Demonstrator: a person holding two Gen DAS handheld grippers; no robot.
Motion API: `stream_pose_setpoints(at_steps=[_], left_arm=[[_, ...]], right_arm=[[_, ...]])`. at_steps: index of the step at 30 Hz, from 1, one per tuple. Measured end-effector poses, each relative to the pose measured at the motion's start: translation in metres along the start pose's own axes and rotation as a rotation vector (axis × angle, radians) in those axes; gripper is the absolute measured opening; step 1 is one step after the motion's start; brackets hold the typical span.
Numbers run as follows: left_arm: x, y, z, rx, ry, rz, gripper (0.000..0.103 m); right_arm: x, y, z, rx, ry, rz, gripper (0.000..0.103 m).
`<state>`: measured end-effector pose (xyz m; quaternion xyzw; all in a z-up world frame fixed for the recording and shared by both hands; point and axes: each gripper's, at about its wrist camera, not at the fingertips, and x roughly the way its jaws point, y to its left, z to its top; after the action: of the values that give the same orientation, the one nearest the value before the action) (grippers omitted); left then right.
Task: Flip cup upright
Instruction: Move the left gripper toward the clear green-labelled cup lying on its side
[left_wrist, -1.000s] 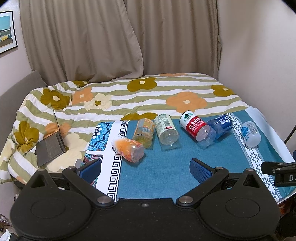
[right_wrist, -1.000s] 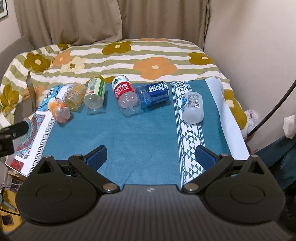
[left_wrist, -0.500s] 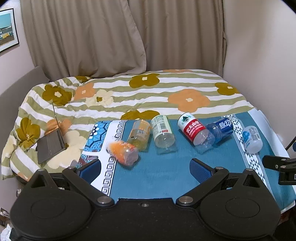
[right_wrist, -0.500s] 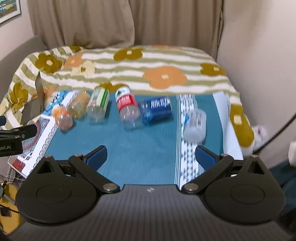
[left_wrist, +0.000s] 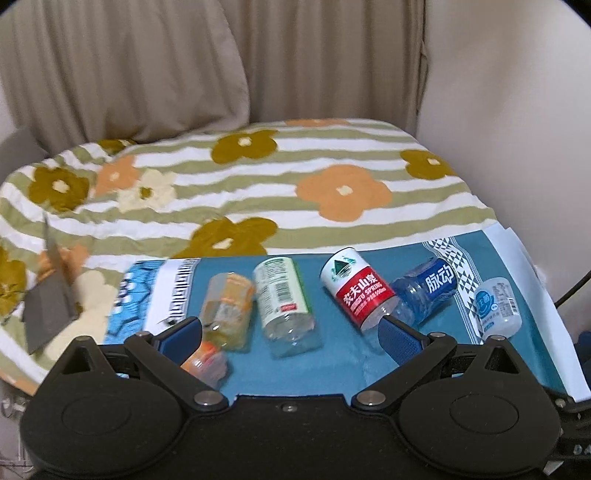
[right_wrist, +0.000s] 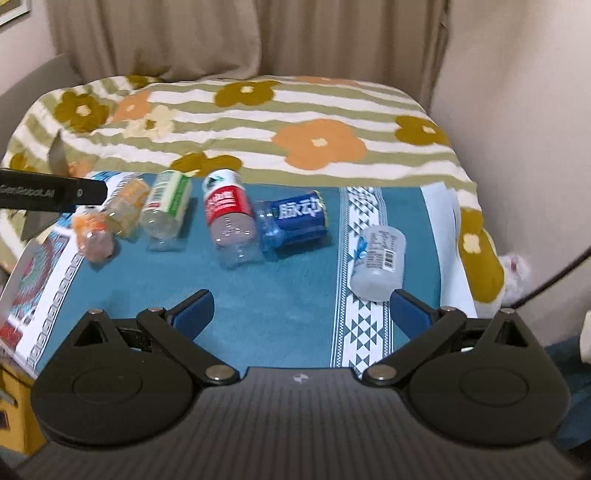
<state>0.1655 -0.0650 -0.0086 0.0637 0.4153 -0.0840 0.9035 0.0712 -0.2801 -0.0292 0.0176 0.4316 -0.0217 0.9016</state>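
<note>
Left gripper (left_wrist: 290, 334): mine, jaws spread wide with nothing between the blue pads (left_wrist: 397, 334) — it hangs low over the near edge of the teal cloth (left_wrist: 332, 354).
Right gripper (right_wrist: 301, 308): also mine, jaws wide apart and empty, held above the teal cloth (right_wrist: 280, 295) near its patterned white band.
Cups: six cut-off bottle cups lie on their sides in a rough row across the cloth, none upright.
Orange cup (left_wrist: 207, 360): farthest left, partly hidden behind my left gripper's left finger; in the right wrist view (right_wrist: 92, 234) it lies at the cloth's left border.
Yellow-orange cup (left_wrist: 229, 310): just beside the orange one, touching or nearly so.
Green-label cup (left_wrist: 284, 295): next along, open end toward me.
Red-label cup (left_wrist: 356, 291): middle of the row, its clear end touching the blue-label cup (left_wrist: 424, 291).
White cup (left_wrist: 496, 308): apart from the others at the right; in the right wrist view (right_wrist: 378, 260) it lies just beyond my right finger's pad (right_wrist: 408, 314).
Behind: a flowered striped bedspread (left_wrist: 295, 184) and beige curtains (left_wrist: 184, 66).
</note>
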Motion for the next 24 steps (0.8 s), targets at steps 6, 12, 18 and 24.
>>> stream_pose_setpoints(at_steps=[6, 12, 18, 24], left_arm=[[0.063, 0.002, 0.019, 0.002, 0.111, -0.071, 0.100], [0.118, 0.007, 0.024, 0.007, 0.221, -0.107, 0.092], [0.148, 0.012, 0.023, 0.000, 0.279, -0.126, 0.087], [0.162, 0.012, 0.021, 0.010, 0.291, -0.123, 0.079]], right_arm=[[0.030, -0.006, 0.008, 0.079, 0.075, -0.060, 0.103], [0.058, -0.005, 0.009, 0.145, 0.155, -0.095, 0.103], [0.077, -0.002, 0.009, 0.184, 0.212, -0.112, 0.103], [0.088, -0.005, 0.012, 0.212, 0.239, -0.132, 0.103]])
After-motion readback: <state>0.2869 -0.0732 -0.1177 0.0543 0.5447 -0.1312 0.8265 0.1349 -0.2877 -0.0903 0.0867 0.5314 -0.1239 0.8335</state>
